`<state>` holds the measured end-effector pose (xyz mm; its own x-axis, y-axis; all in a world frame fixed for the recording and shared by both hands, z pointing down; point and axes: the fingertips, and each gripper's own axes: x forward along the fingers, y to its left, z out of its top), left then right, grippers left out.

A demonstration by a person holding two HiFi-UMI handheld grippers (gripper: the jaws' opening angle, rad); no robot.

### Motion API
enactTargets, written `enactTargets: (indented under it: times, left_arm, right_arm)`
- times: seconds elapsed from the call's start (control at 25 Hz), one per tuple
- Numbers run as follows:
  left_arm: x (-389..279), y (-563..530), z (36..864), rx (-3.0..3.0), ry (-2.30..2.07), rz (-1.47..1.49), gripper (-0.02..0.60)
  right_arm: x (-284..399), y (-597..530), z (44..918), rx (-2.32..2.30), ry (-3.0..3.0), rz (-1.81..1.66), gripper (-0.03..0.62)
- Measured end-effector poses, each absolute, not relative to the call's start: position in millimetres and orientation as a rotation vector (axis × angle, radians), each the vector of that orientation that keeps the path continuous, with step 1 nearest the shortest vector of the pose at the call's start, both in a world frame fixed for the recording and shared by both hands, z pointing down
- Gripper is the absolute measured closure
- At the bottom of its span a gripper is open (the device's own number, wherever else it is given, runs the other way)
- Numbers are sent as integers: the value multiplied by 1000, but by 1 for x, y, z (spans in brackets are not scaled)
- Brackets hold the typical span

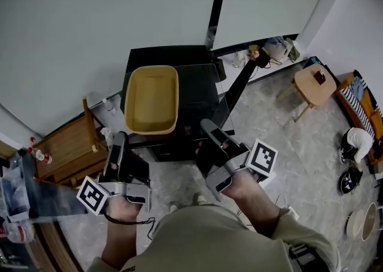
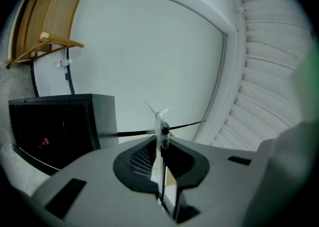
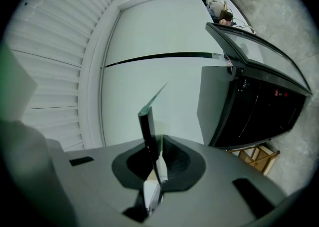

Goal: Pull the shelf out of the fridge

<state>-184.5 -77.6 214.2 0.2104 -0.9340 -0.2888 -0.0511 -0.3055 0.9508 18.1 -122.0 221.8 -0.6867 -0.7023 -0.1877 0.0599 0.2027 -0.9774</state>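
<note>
Left gripper view has the glass shelf [image 2: 161, 130] edge-on, a thin clear pane with a small bit of trim on its rim. The left claw [image 2: 160, 147] is pinched narrow right on it, pads on both faces. Right gripper view is the same deal: the shelf's dark edge strip [image 3: 145, 126] stands up between the jaws, and the right claw [image 3: 152, 160] is clamped nearly shut on the pane. So the shelf is up in the air, carried by both claws, one on each side. In the head view the pane is so clear I can barely pick it out. The left claw [image 1: 119, 140] and right claw [image 1: 209, 126] both point toward the front of the black fridge [image 1: 197, 64], which stands on the floor against the white wall. A yellow tub [image 1: 151, 98] shows over the fridge's left part; can't tell what it rests on. A dark door panel [image 1: 242, 88] angles out from the fridge's right side. Off to the left is a wooden rack [image 1: 66, 148] with a bottle [image 1: 39, 155] near it. Well apart on the right sits a small round wooden stool [image 1: 316, 83].
</note>
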Motion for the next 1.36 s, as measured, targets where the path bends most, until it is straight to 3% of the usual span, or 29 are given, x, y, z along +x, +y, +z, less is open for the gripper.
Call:
enactTargets:
  times: [1.36]
  left_arm:
    - [-179,-75,286,1512,-1049,-1127,546]
  right_arm:
    - [23,-122,315,-677,1785,-1756,588]
